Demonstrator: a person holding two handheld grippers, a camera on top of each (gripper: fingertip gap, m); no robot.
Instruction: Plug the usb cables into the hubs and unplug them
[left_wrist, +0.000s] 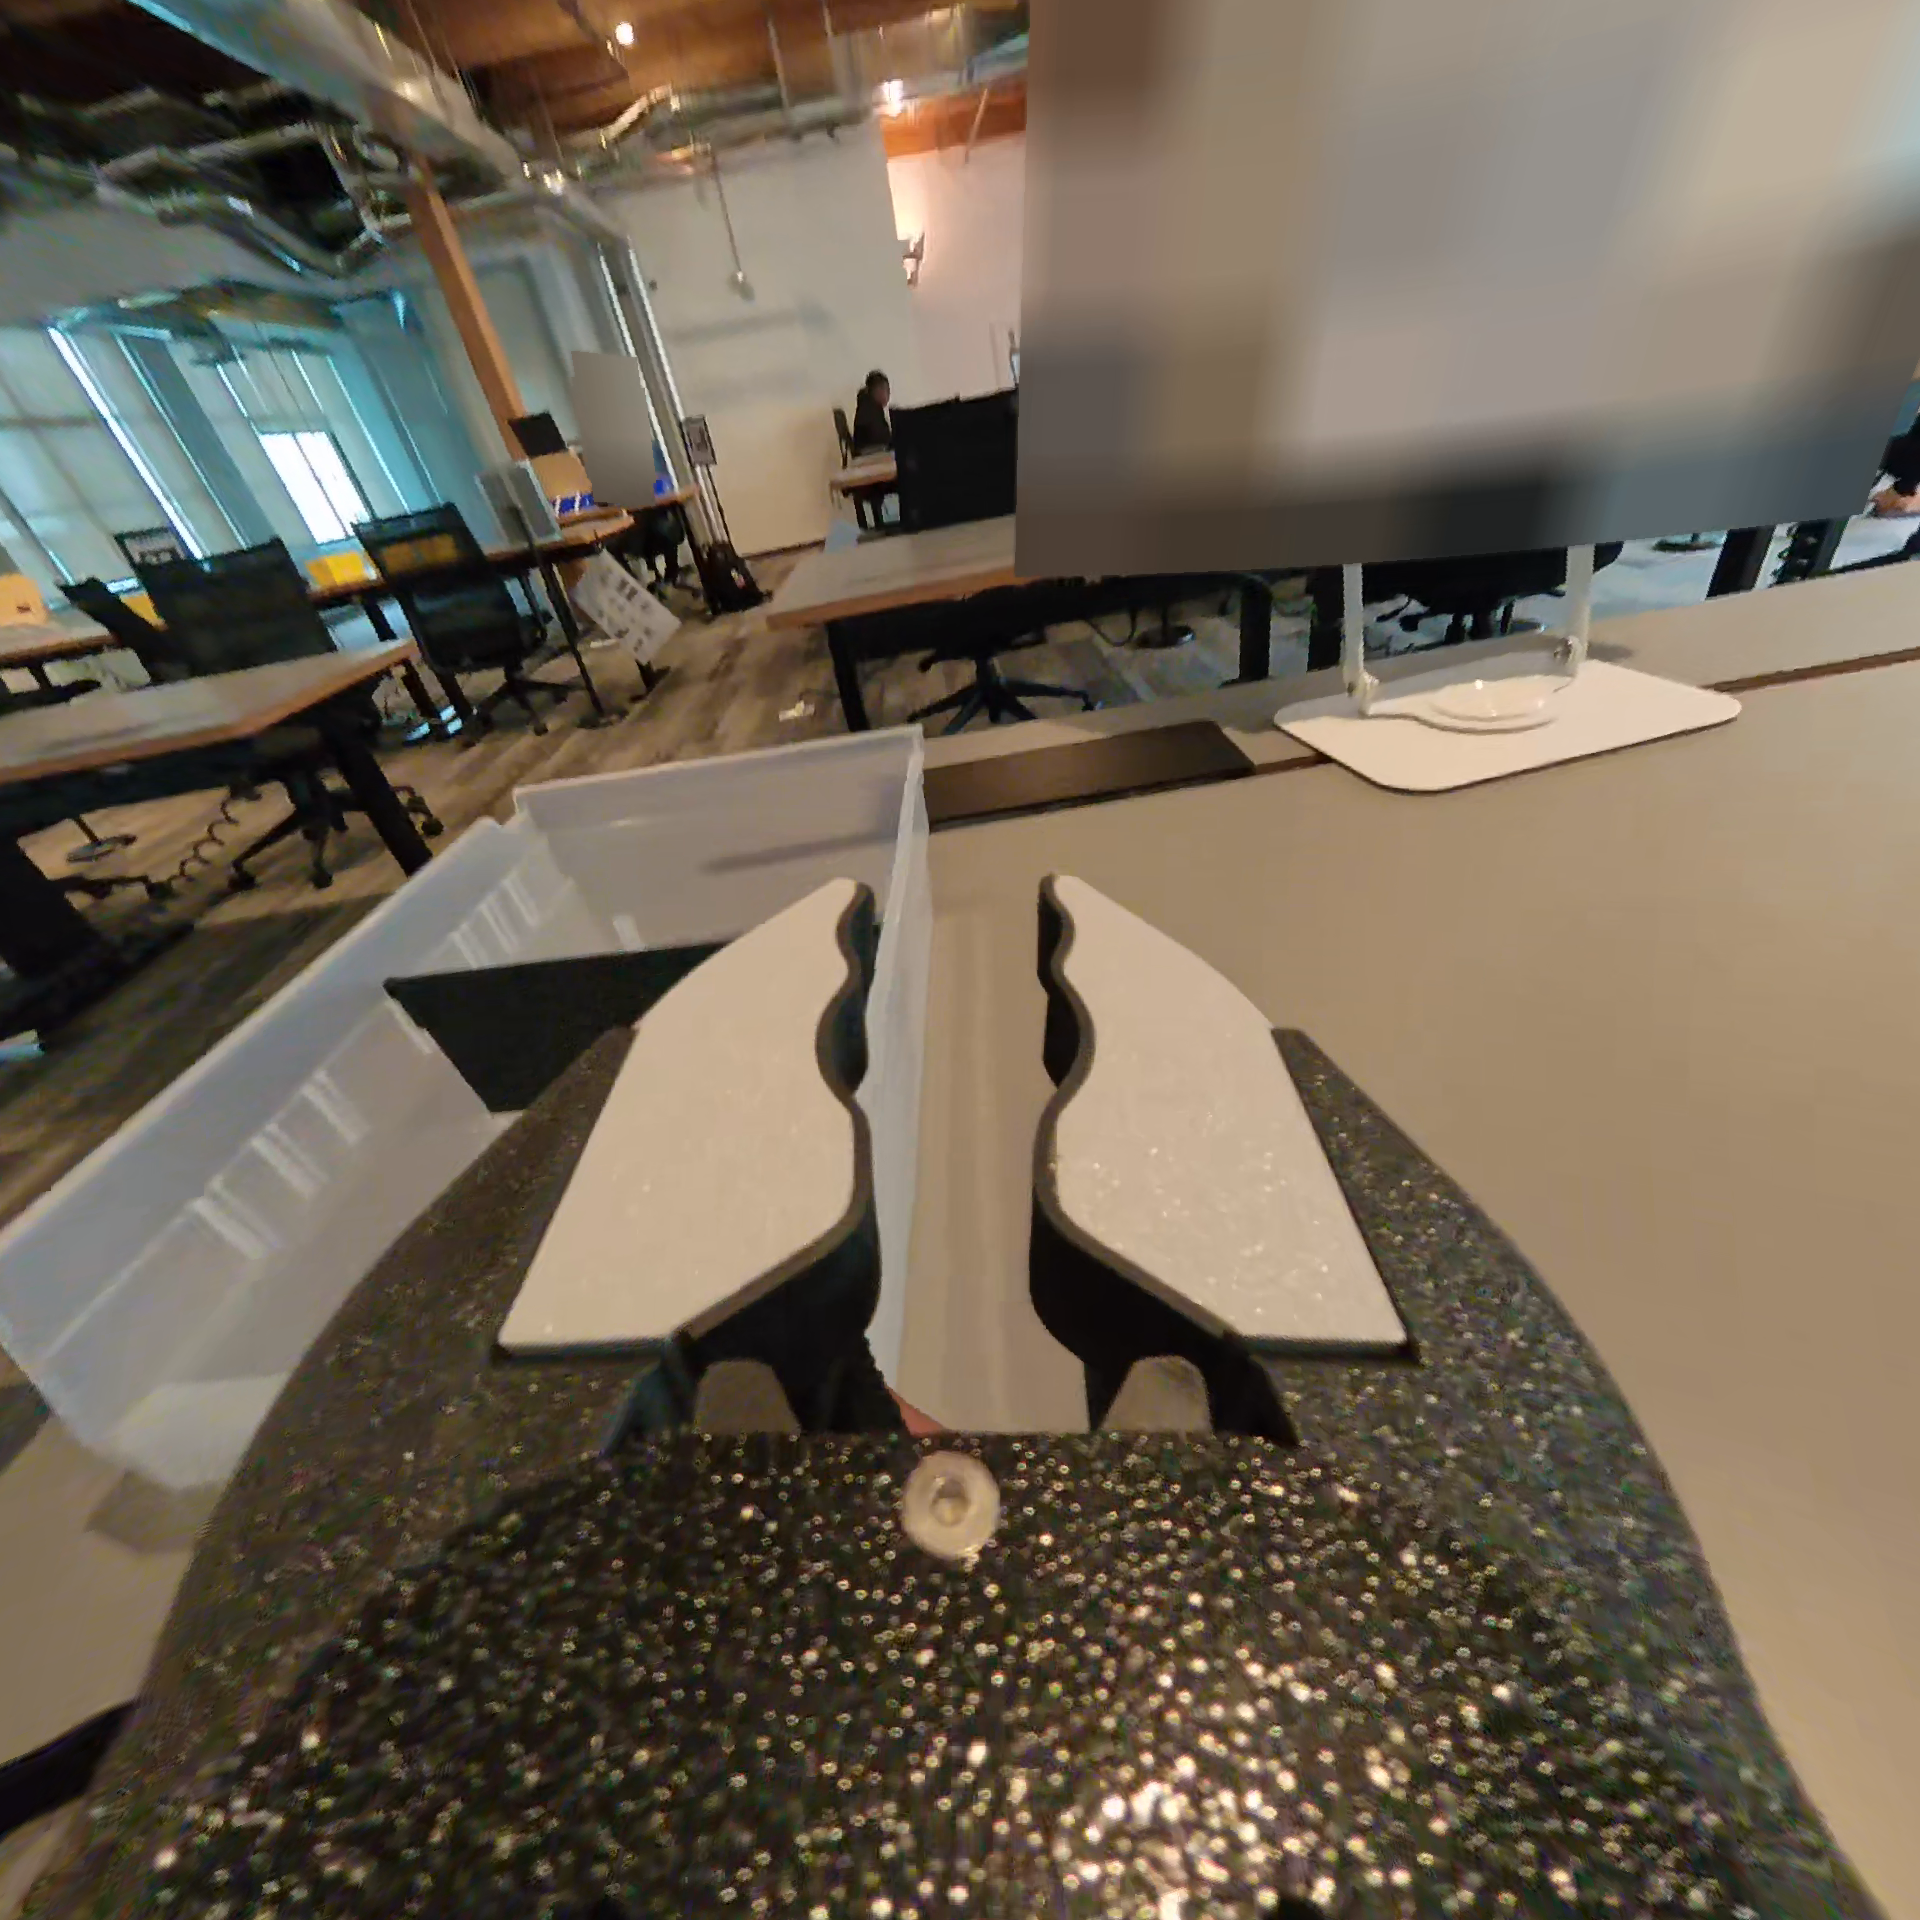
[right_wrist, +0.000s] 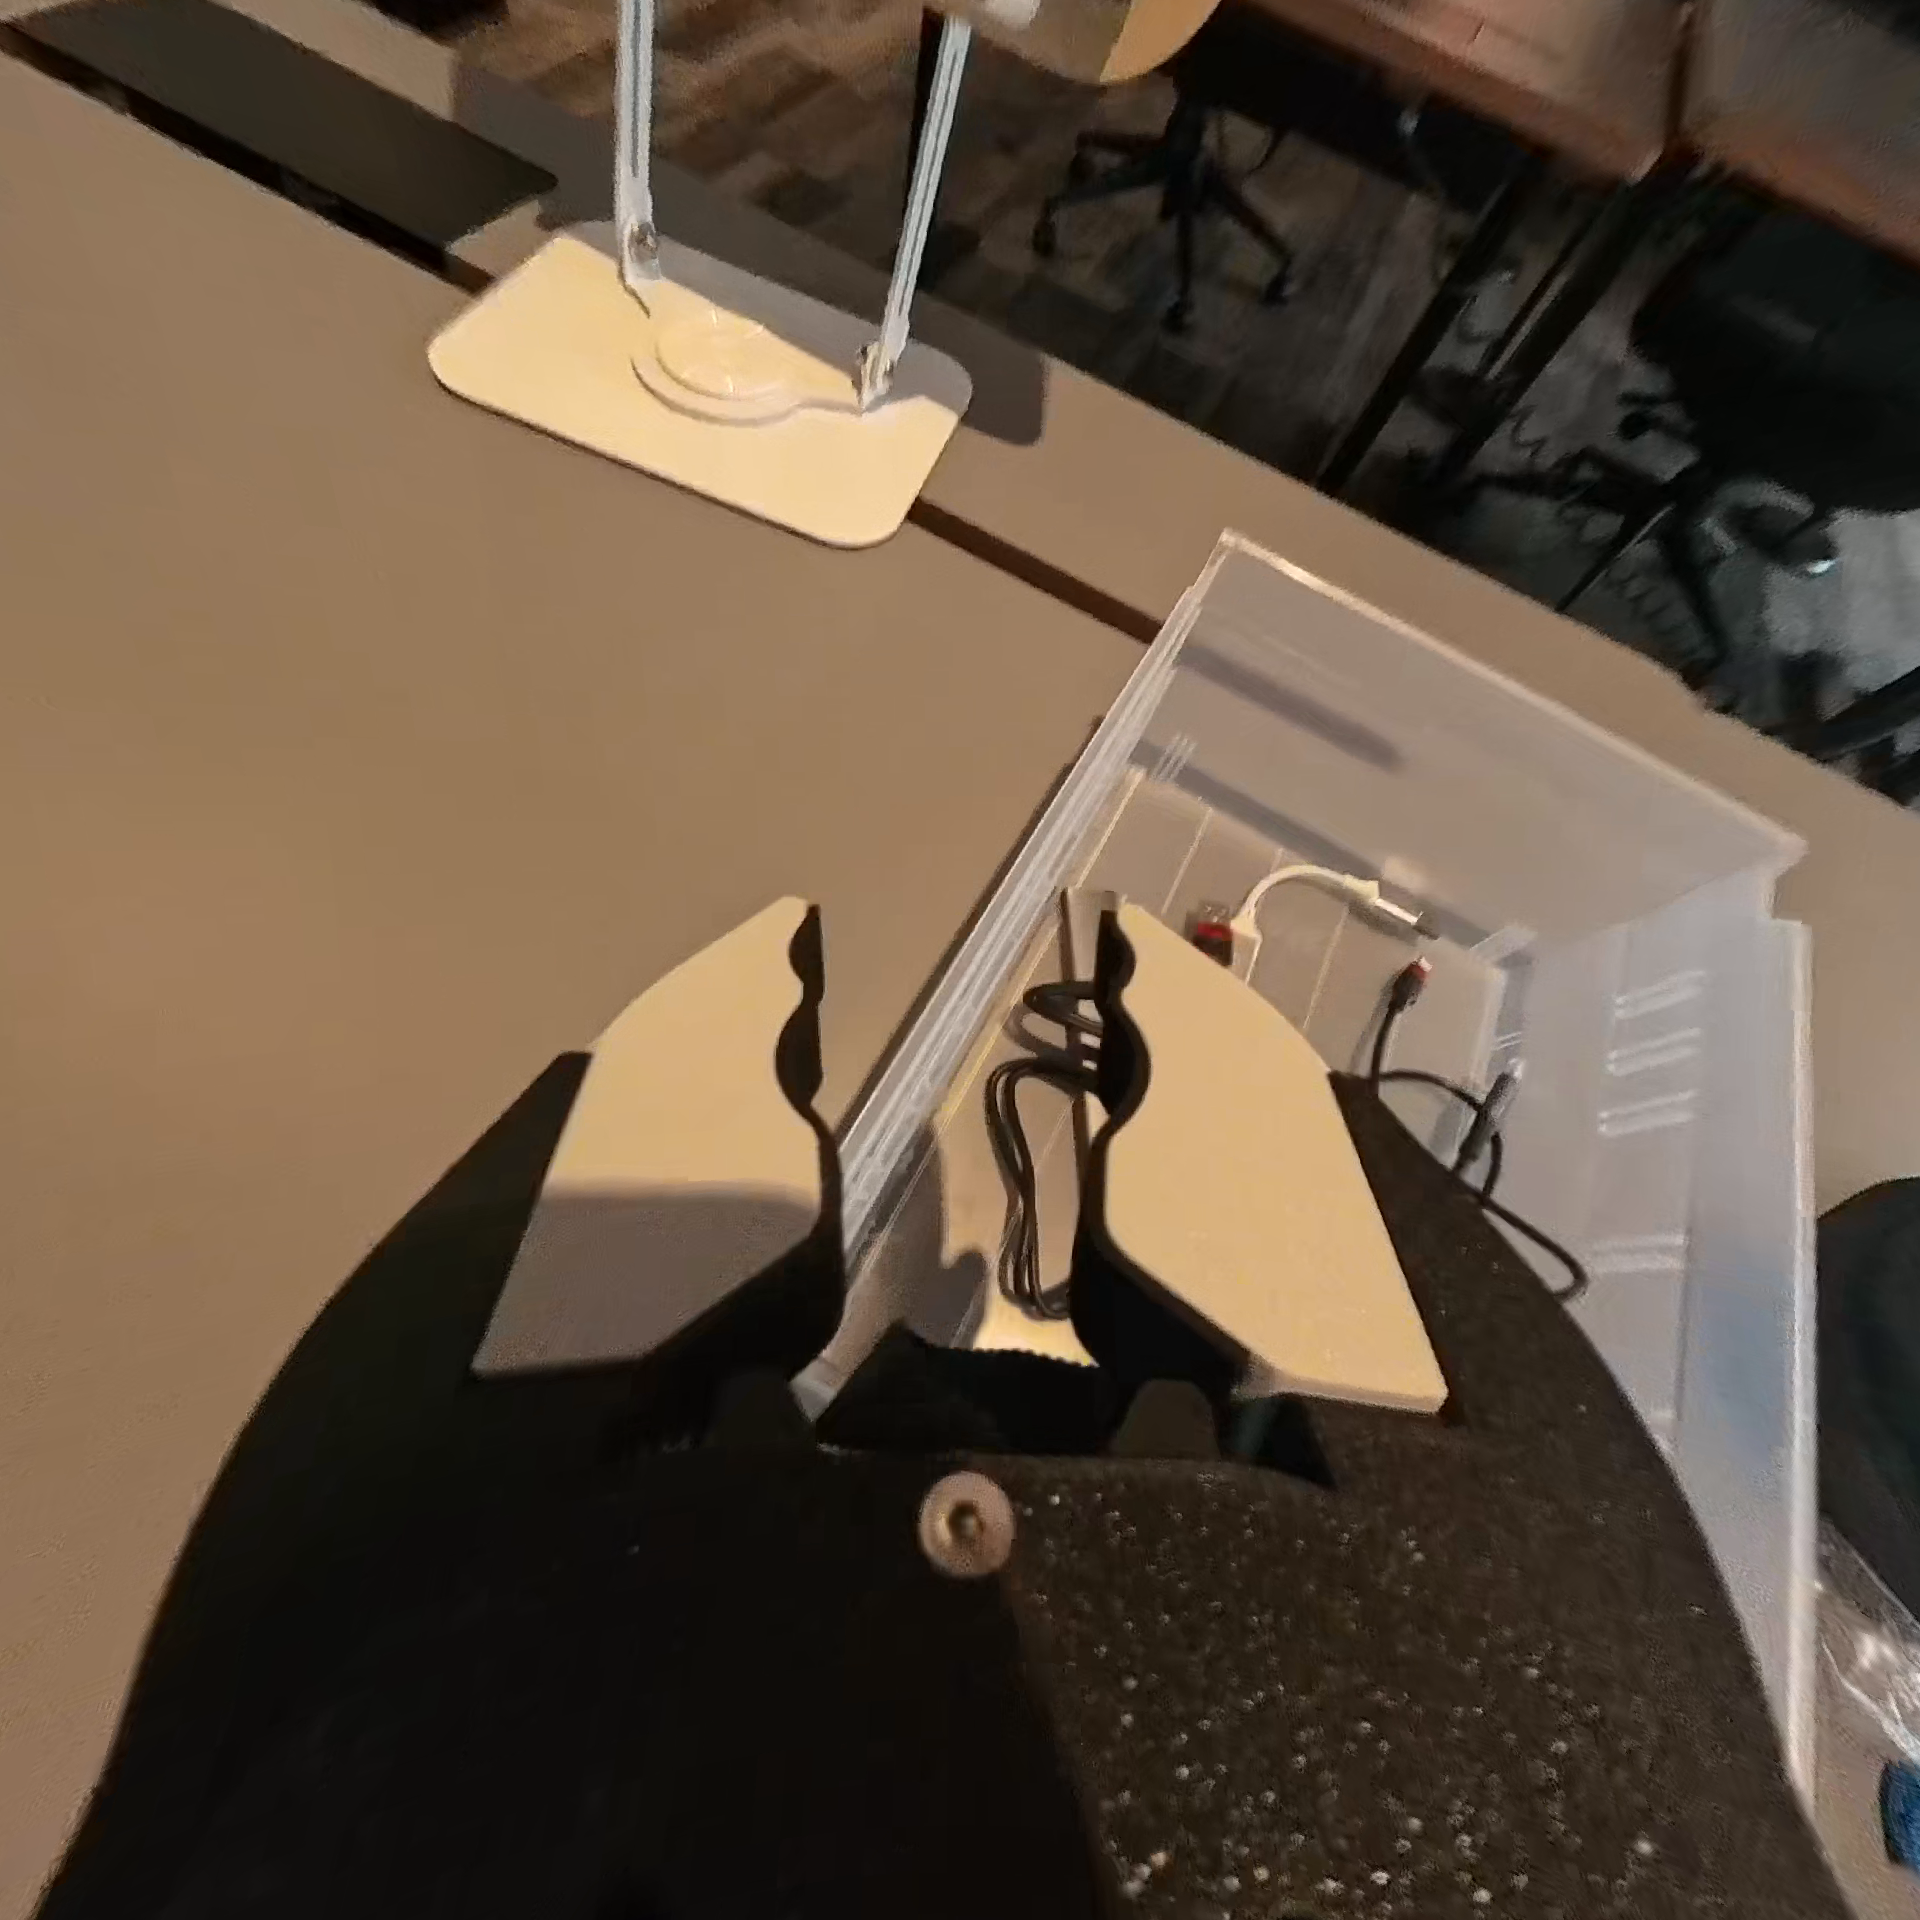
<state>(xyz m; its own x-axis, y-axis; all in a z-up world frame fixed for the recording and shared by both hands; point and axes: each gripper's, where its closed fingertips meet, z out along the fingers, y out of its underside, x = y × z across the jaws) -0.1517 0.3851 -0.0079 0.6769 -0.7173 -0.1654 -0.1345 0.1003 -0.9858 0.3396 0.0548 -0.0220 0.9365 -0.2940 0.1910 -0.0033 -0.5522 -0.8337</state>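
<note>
Grey desk (right_wrist: 312, 727) bears clear bin (right_wrist: 1455, 790) holding black cables (right_wrist: 1023, 1174); both tools spread, empty.

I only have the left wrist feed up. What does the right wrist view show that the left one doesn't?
Only the right wrist view: the bin's contents, namely a coiled black cable, a white hub and a red-tipped cable.
Only the left wrist view: a black panel inside the bin and the office behind.
Both: the clear bin, the white monitor stand, the grey desk, and each view's own gripper, left and right, open and empty.
</note>
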